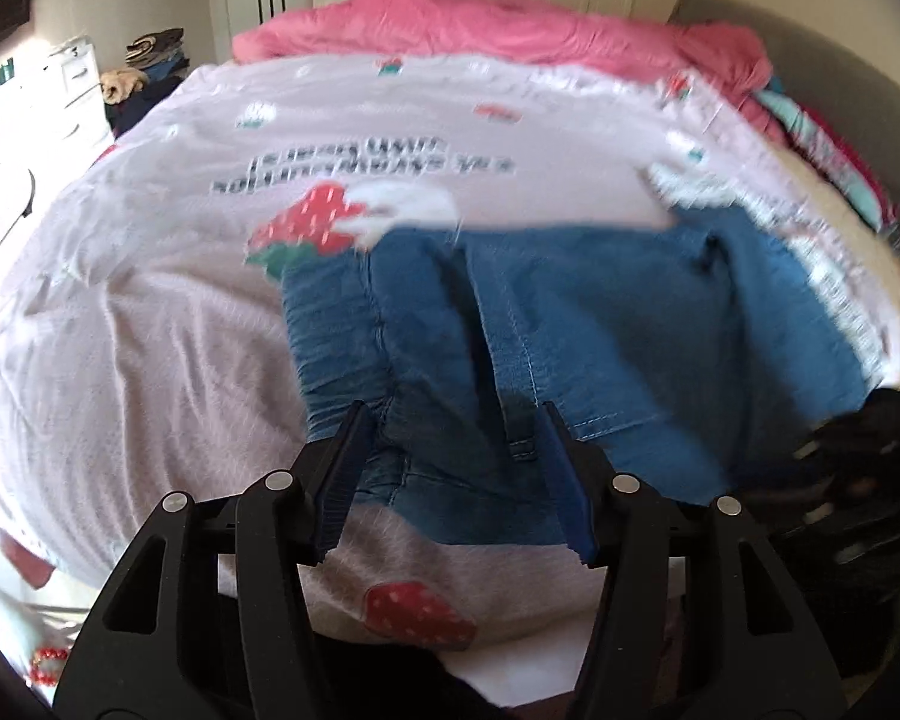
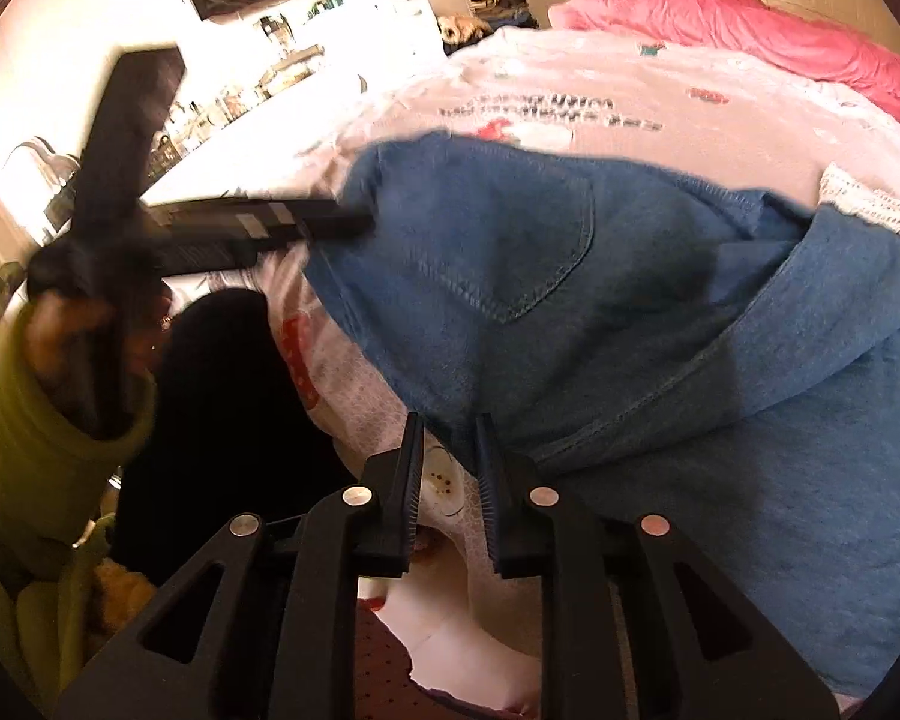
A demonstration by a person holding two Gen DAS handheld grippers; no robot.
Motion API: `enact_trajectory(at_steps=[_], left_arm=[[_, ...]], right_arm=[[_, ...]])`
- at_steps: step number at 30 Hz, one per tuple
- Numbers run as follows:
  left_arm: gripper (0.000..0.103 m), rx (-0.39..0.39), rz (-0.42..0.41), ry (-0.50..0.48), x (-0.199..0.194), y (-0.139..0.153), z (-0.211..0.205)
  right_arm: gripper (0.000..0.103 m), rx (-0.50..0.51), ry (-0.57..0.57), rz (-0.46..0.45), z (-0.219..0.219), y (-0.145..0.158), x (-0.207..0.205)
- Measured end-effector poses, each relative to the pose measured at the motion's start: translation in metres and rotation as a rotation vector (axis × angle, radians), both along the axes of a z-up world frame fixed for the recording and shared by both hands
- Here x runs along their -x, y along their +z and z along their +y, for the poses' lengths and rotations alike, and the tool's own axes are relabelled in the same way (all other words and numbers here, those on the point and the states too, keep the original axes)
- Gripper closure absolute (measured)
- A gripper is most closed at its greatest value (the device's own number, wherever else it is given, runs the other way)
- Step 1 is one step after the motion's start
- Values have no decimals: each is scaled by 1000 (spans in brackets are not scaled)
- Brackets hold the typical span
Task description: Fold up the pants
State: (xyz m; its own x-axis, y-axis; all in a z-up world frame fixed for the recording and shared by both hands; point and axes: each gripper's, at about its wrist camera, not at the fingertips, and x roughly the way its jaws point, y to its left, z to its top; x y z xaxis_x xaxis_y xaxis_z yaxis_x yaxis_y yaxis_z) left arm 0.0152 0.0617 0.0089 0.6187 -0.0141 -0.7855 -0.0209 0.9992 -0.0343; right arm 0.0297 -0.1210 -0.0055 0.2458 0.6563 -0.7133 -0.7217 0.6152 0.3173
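one pants [image 1: 570, 312], two grippers [image 1: 453, 420], one bedspread [image 1: 150, 312]

The pants [image 1: 600, 324] are looking like soft matt blue denim with stitched seams; the bedspread [image 1: 150, 312] is showing as matt printed cloth, lace-edged; gripper fingers [image 2: 411, 468] are appearing matt black plastic, ribbed.

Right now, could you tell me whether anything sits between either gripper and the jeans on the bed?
Nothing visible does. The left gripper is open with the jeans directly between its fingers. The right gripper is open too, its fingertips at the denim's near edge, over the strawberry-print bedspread.
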Motion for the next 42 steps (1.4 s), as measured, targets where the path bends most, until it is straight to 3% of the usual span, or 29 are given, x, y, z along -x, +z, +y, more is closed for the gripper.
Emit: enact_trajectory(at_steps=[5, 7, 11, 14, 18, 21, 25, 31, 38, 42], left_arm=[[54, 19, 20, 24, 5, -12, 11], [53, 22, 18, 25, 5, -13, 12], [51, 28, 12, 16, 7, -14, 11], [51, 14, -6, 19, 10, -12, 9], [50, -6, -45, 20, 19, 2, 4], [50, 19, -75, 25, 30, 17, 6], [48, 64, -111, 24, 35, 37, 6], [46, 96, -120, -92, 19, 47, -32], [46, 238, -43, -279, -17, 28, -95], [51, 271, 6, -347, -38, 14, -122]], right_arm=[[79, -31, -59, -64, -9, 17, -4], [72, -15, -69, -76, -3, 18, -9], [67, 154, -90, -29, 17, -19, -22], [67, 142, -88, -61, 15, -22, -18], [67, 90, -92, -31, 3, -16, -18], [66, 35, -116, -63, -14, 4, -15], [56, -34, -216, -109, -47, 32, -22], [51, -51, -377, -135, -92, 46, -35], [48, -33, -586, -146, -152, 44, -49], [48, -46, -689, -131, -177, 39, -57]])
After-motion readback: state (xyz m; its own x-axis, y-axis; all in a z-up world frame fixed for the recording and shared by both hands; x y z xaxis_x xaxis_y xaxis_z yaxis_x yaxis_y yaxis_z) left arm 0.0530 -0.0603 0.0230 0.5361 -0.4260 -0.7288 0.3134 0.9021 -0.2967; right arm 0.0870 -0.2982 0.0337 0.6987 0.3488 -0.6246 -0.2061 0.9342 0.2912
